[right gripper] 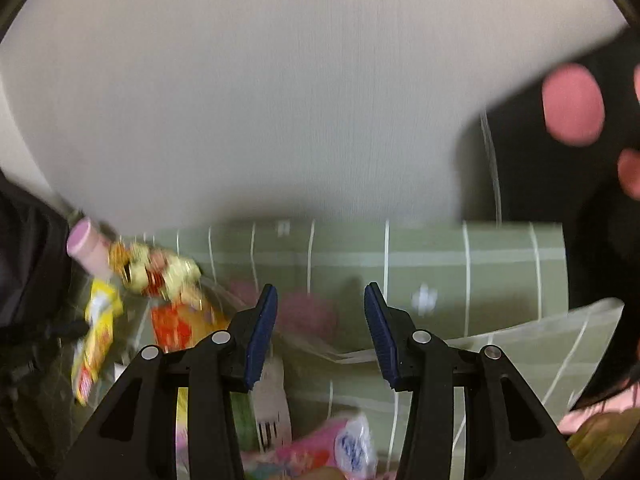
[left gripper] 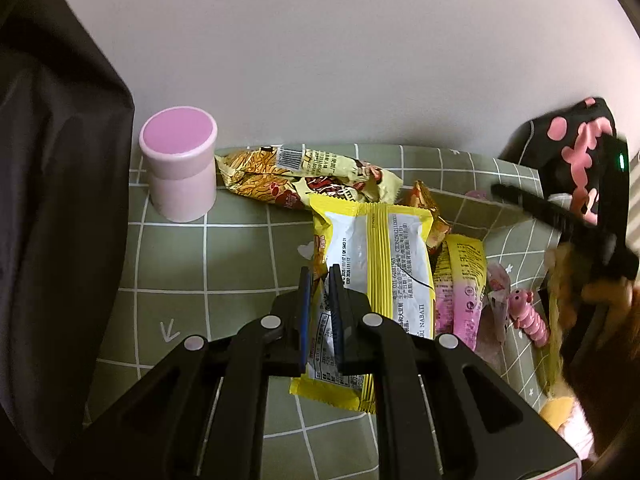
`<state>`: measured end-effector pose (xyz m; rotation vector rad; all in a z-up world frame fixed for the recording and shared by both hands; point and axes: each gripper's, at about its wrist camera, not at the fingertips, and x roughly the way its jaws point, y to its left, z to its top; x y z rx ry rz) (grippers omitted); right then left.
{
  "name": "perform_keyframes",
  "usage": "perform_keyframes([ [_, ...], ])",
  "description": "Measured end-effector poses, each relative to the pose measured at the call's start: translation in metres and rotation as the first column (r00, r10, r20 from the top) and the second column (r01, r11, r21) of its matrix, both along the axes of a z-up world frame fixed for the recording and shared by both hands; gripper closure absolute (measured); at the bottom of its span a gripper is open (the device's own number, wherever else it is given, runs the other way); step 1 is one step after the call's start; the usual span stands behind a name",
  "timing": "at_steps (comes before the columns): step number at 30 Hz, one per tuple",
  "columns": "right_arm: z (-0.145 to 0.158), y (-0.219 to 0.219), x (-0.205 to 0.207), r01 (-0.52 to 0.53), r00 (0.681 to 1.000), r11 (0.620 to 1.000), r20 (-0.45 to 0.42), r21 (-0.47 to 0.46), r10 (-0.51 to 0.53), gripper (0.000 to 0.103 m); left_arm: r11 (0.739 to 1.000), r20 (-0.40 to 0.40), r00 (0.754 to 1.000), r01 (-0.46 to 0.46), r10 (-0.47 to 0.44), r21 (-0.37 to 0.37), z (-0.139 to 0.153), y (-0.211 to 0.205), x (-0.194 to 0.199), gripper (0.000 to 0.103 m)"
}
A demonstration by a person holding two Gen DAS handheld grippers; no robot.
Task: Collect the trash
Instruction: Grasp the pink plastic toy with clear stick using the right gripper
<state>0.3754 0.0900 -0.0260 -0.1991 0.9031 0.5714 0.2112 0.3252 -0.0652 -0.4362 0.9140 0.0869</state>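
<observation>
In the left wrist view my left gripper (left gripper: 320, 276) is shut on the near edge of a yellow and white snack wrapper (left gripper: 376, 272) that lies on the green checked tablecloth (left gripper: 224, 256). A noodle-print wrapper (left gripper: 304, 178) lies behind it. An orange wrapper (left gripper: 426, 208) and a yellow and pink wrapper (left gripper: 460, 292) lie to its right. My right gripper (left gripper: 568, 224) shows blurred at the right edge. In the blurred right wrist view my right gripper (right gripper: 320, 304) is open and empty above the cloth. Wrappers (right gripper: 160, 272) lie at its left and a pink packet (right gripper: 320, 452) lies below it.
A pink lidded jar (left gripper: 180, 168) stands at the back left by a dark cloth (left gripper: 52, 200). A black bag with pink spots (left gripper: 572, 140) sits at the right. A small pink toy (left gripper: 528, 316) lies near the table's right edge. A pale wall (left gripper: 320, 60) is behind.
</observation>
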Motion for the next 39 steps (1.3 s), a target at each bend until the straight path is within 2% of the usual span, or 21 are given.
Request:
perform_keyframes([
  [6,-0.014,0.003,-0.017,0.015,1.000,0.999,-0.004,-0.028,-0.015,0.060,1.000,-0.012,1.000,-0.002,0.001,-0.031,-0.008,0.007,0.006,0.094],
  [11,-0.031,0.024,-0.007,0.005,1.000,0.996,-0.015,-0.088,-0.007,0.060,0.999,-0.018,1.000,-0.019,0.018,-0.038,-0.010,0.013,0.007,0.094],
  [14,-0.035,0.039,-0.009,-0.002,1.000,0.988,0.029,-0.151,0.006,0.059,0.998,-0.023,0.999,-0.036,0.035,-0.041,-0.010,0.014,0.006,0.094],
  [16,-0.035,0.041,-0.012,-0.001,0.999,0.986,0.051,-0.167,0.009,0.071,0.998,-0.024,0.999,-0.040,0.039,-0.044,-0.010,0.013,0.006,0.094],
  [17,-0.034,0.040,-0.011,-0.004,0.999,0.988,0.047,-0.155,0.012,0.071,0.998,-0.023,0.999,-0.040,0.039,-0.045,-0.010,0.011,0.006,0.094],
  [21,-0.010,0.027,-0.015,-0.001,0.996,0.996,0.088,-0.087,0.009,0.071,0.998,-0.017,0.999,-0.031,0.030,-0.050,-0.009,0.007,0.008,0.094],
  [30,0.082,-0.002,-0.029,0.038,0.961,0.998,0.272,0.054,-0.052,0.071,0.999,0.050,0.999,-0.011,0.012,-0.031,0.015,0.000,0.012,0.094],
  [35,0.112,-0.023,-0.040,0.072,0.942,0.994,0.320,0.086,-0.096,0.071,1.000,0.095,0.995,0.016,-0.014,-0.012,0.035,-0.009,0.015,0.094],
  [39,0.121,-0.044,-0.053,0.110,0.932,0.989,0.335,0.101,-0.137,0.071,0.999,0.125,0.992,0.035,-0.035,0.001,0.049,-0.018,0.018,0.094],
])
